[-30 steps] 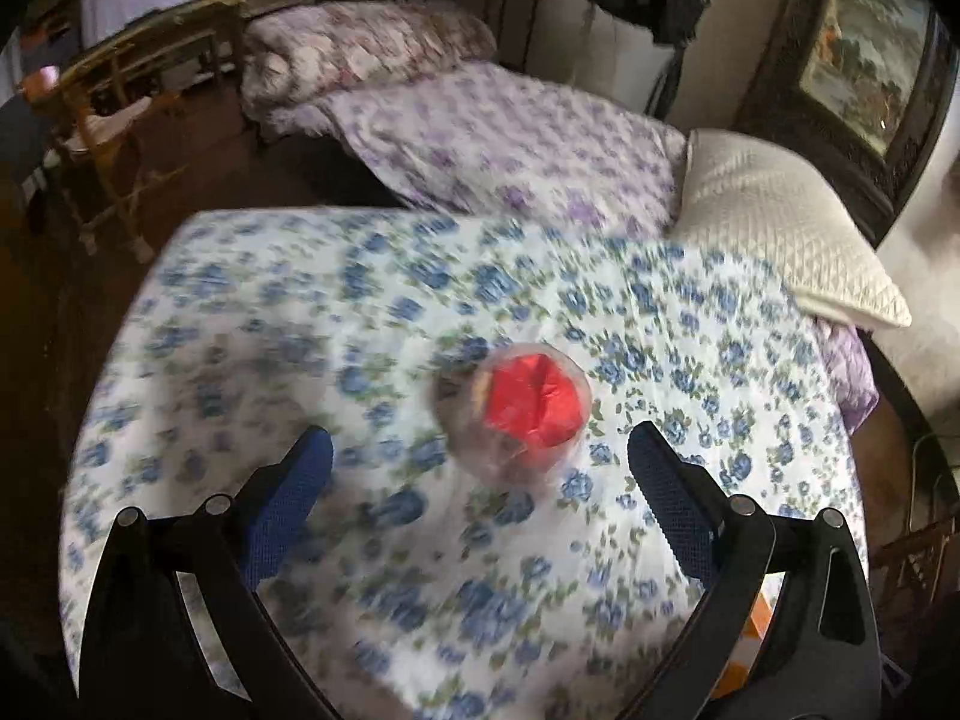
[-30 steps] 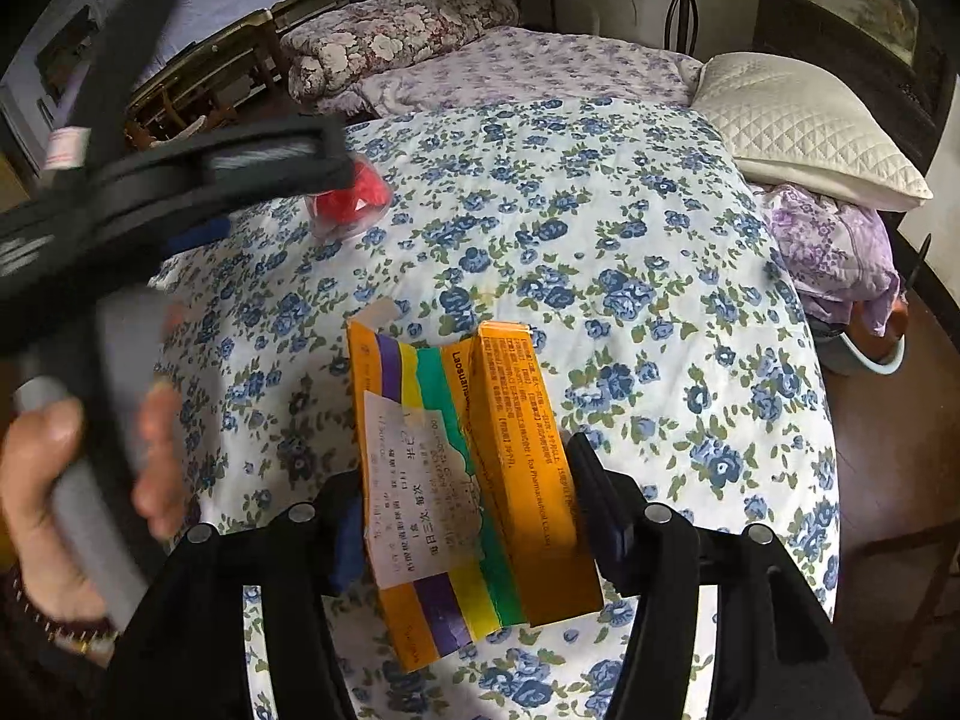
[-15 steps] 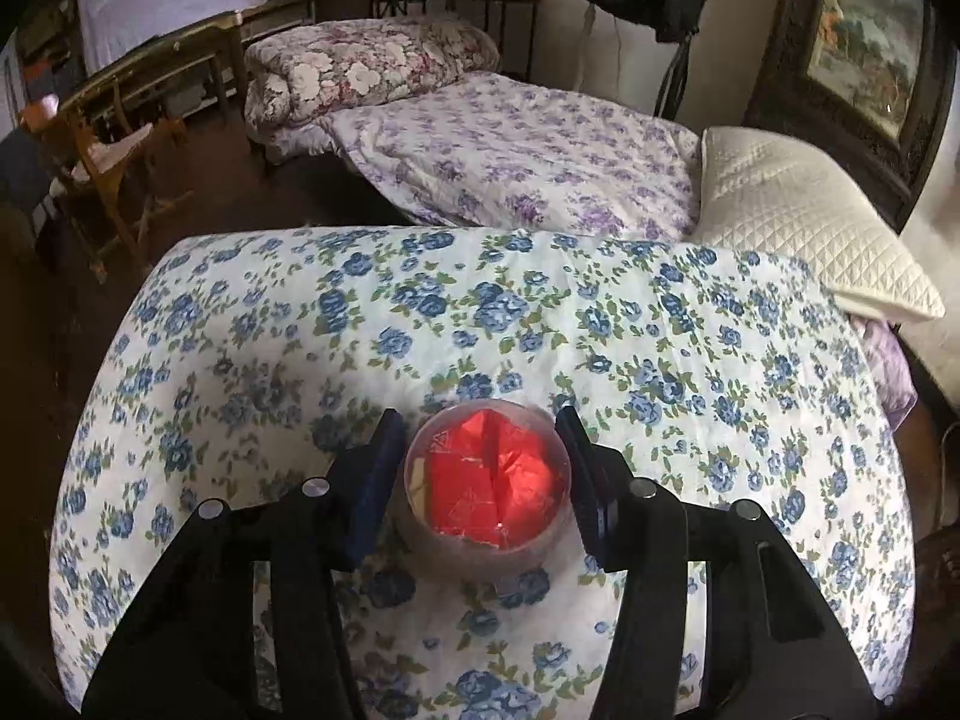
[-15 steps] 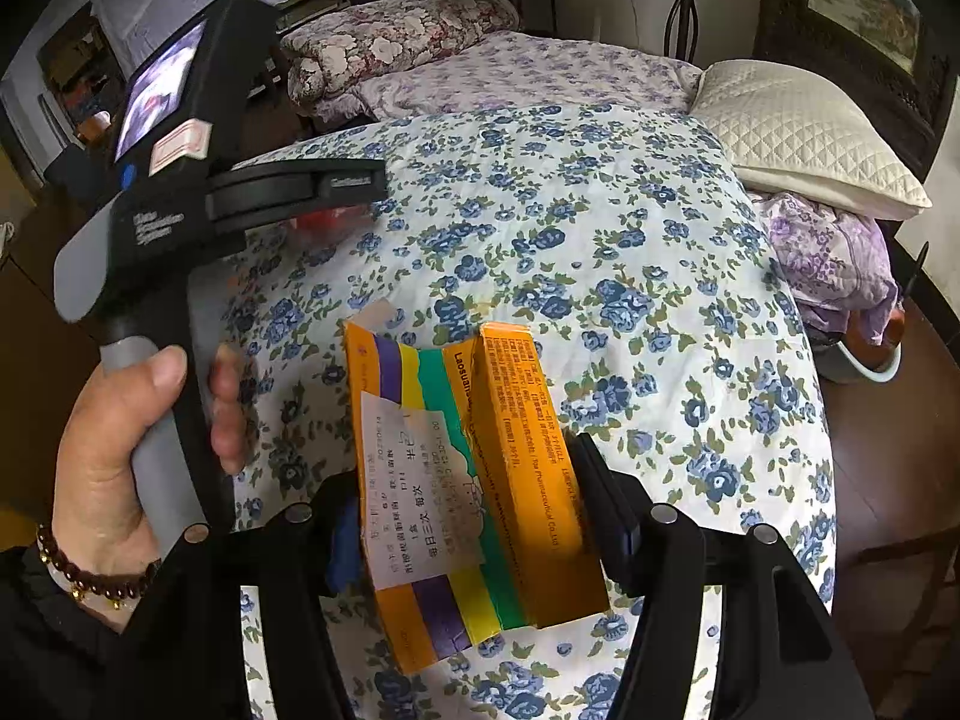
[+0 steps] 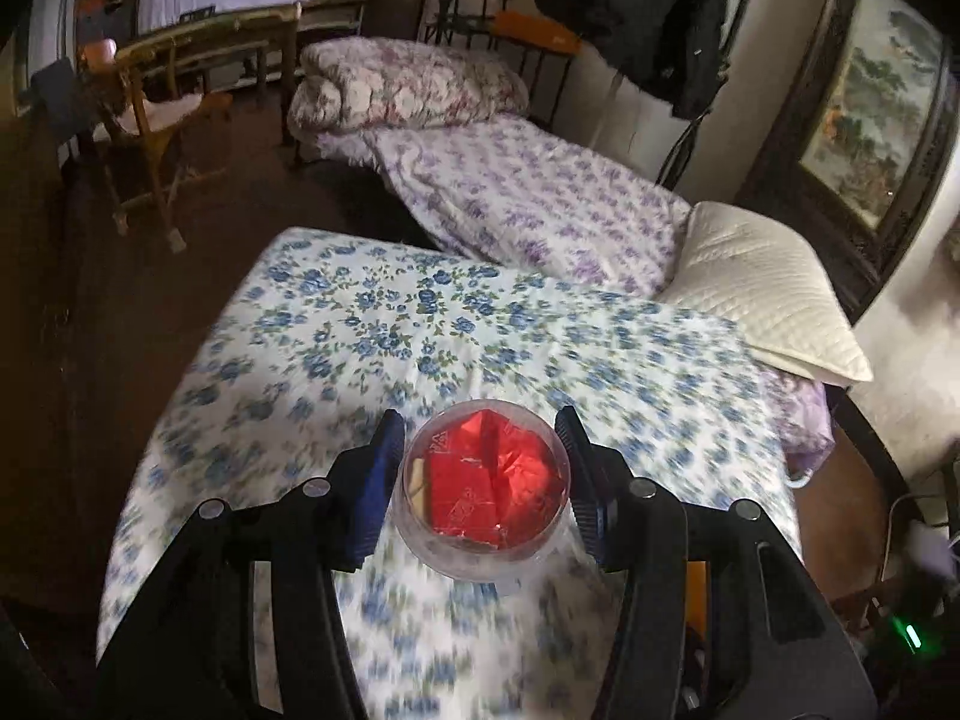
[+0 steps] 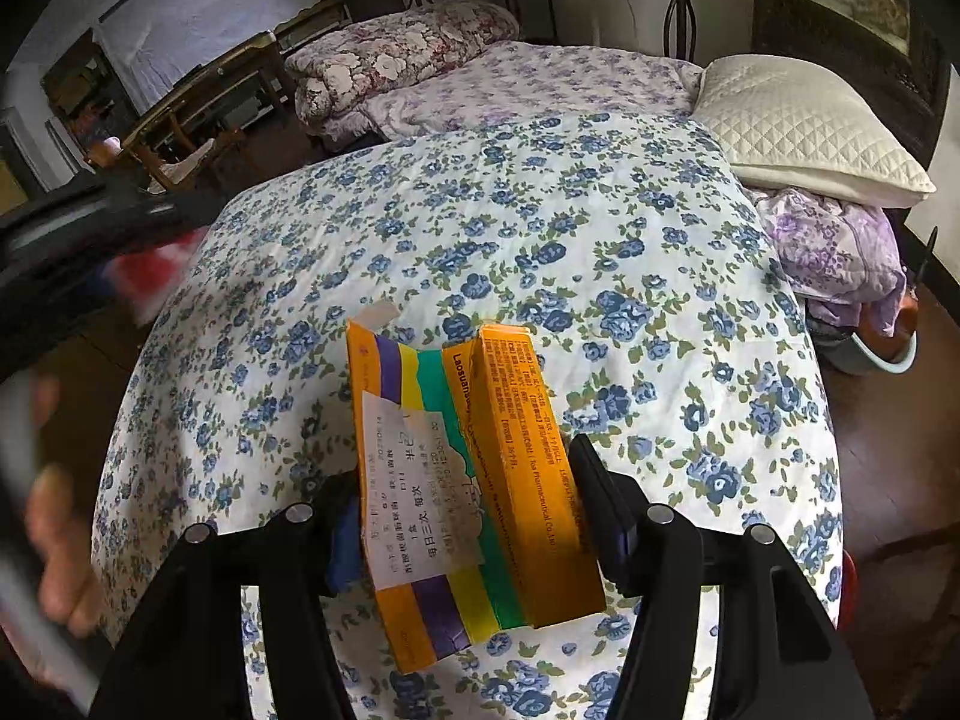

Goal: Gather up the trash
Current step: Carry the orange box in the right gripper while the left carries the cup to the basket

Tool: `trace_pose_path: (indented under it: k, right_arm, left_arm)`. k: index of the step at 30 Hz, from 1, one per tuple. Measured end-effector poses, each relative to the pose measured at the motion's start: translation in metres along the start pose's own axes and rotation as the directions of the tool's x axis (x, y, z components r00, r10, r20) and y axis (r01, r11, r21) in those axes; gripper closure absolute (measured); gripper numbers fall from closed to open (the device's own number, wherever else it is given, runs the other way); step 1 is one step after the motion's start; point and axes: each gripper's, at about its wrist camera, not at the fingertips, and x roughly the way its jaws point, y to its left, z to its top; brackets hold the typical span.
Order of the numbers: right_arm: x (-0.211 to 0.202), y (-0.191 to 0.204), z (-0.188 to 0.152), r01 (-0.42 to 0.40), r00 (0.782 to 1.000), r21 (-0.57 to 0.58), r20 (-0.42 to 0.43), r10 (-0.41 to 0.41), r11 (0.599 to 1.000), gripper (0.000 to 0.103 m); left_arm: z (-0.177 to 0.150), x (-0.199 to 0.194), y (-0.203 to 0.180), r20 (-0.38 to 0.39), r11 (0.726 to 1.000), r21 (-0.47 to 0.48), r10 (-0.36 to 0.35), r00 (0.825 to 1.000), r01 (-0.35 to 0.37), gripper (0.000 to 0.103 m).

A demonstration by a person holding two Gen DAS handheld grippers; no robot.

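Note:
My left gripper (image 5: 483, 480) is shut on a clear plastic cup (image 5: 485, 498) with crumpled red paper inside, held above the table with the blue-flowered cloth (image 5: 372, 324). My right gripper (image 6: 474, 510) is shut on a flattened orange medicine box (image 6: 474, 480) with purple, yellow and green stripes and a white label, held above the same cloth (image 6: 540, 228). The left gripper and the hand holding it show blurred at the left edge of the right wrist view (image 6: 72, 276), with a red blur of the cup beside it.
Beyond the table lies a bed with a purple-flowered sheet (image 5: 528, 192), a rolled floral quilt (image 5: 408, 84) and a white quilted pillow (image 5: 762, 294). A wooden chair (image 5: 150, 120) stands at the far left. A framed picture (image 5: 870, 120) hangs on the right wall. Dark floor surrounds the table.
My left gripper closed on the cup with red paper and lifted it off the cloth, moving left and back. My right gripper kept hold of the orange box, almost still.

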Motion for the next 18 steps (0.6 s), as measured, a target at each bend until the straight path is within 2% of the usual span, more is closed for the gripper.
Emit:
trace_pose_path:
  k: [3,7,11,18]
  right_arm:
    - [-0.003,0.001,0.000,-0.002,1.000,-0.004,0.009,0.002,1.000,0.043]
    - [-0.003,0.004,0.000,0.014,1.000,-0.010,0.017,-0.014,1.000,0.043]
    - [-0.003,0.010,0.000,0.028,0.999,-0.021,0.026,-0.027,0.999,0.043]
    - [-0.019,0.018,0.003,0.051,0.995,-0.035,0.088,-0.048,0.998,0.043]
  left_arm:
    - [-0.013,-0.034,-0.010,0.037,0.999,0.050,0.002,0.999,-0.004,0.051]
    - [-0.017,-0.051,-0.015,0.066,0.998,0.062,-0.031,0.997,0.027,0.051]
    - [-0.012,-0.049,-0.004,0.073,0.998,0.041,-0.043,0.996,0.040,0.051]
    - [-0.004,-0.041,0.013,0.069,0.998,-0.004,-0.067,0.995,0.067,0.051]
